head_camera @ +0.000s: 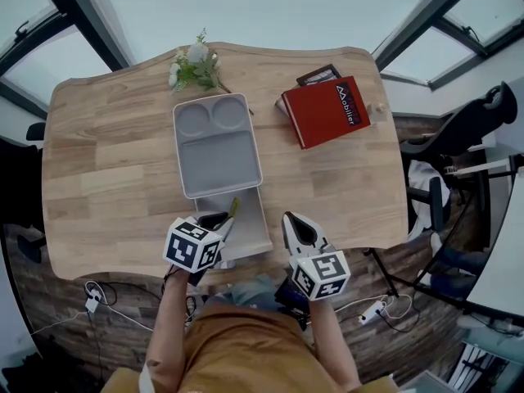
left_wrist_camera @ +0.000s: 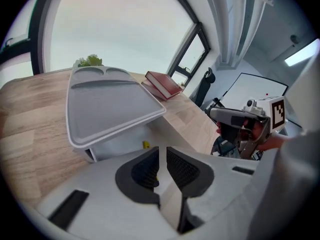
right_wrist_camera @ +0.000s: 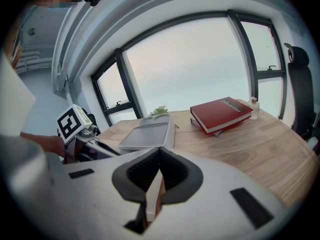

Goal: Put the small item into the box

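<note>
Hovering at the tabletop's [head_camera: 106, 178] near edge, left gripper [head_camera: 219, 221] fingers clamp a slim yellow-green small item [head_camera: 233, 210] over the grey box's [head_camera: 263, 223] uncovered near end. The right gripper [head_camera: 296, 228], fingers together, sits just right of the box.

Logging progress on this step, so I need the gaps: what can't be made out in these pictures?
Box interior: left gripper view, the grey lid overhangs it.
Small yellow item: left gripper view, only slivers show past the left gripper; held or released, unclear.
Dark thing under the red book: head view, the book covers most of it.
</note>
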A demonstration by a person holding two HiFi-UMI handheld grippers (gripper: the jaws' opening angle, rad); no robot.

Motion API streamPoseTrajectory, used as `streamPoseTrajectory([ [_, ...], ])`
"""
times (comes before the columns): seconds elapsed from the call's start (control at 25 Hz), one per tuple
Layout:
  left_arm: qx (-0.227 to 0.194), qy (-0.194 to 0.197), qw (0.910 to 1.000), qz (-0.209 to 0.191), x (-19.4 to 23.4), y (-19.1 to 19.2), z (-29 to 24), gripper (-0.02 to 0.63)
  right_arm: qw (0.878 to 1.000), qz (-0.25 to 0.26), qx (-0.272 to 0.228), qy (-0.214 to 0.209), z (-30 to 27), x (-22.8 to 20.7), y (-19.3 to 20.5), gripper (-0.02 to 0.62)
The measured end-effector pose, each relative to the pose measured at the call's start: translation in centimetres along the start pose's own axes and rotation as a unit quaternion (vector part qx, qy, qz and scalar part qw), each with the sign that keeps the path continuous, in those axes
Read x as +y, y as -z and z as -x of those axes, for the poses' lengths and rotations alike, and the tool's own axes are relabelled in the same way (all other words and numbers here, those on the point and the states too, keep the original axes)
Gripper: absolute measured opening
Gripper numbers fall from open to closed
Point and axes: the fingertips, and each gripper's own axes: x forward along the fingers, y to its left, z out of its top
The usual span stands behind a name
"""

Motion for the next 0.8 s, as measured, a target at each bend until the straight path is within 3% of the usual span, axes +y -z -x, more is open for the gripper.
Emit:
streamPoseTrajectory([
  [0.2, -0.074, 0.019, 0.997, 0.004, -1.4, -2.1, 2.0, 0.012, 1.0, 0.008, -0.028, 0.01, 1.6, -0.3, -1.9, 0.005],
  [0.36, -0.189, 0.052, 0.9804, 0.012, -3.0, -5.0, 5.5, 0.006, 0.998, 0.009, -0.061, 0.007, 2.7, 1.2, -3.8, 0.005],
  [0.44, -0.233, 0.042, 0.9716, 0.014, -2.9, -6.2, 7.2, 0.005, 0.997, 0.017, -0.076, 0.001, 3.1, 2.3, -4.8, 0.005],
  [0.6, -0.262, -0.027, 0.9645, -0.016, -2.1, -7.0, 9.6, 0.005, 0.995, 0.028, -0.095, -0.007, 4.0, 3.7, -6.0, 0.005],
  [0.8, -0.304, 0.007, 0.9527, 0.012, -2.9, -7.1, 12.4, 0.005, 0.992, 0.034, -0.122, -0.013, 5.7, 5.2, -7.3, 0.003],
])
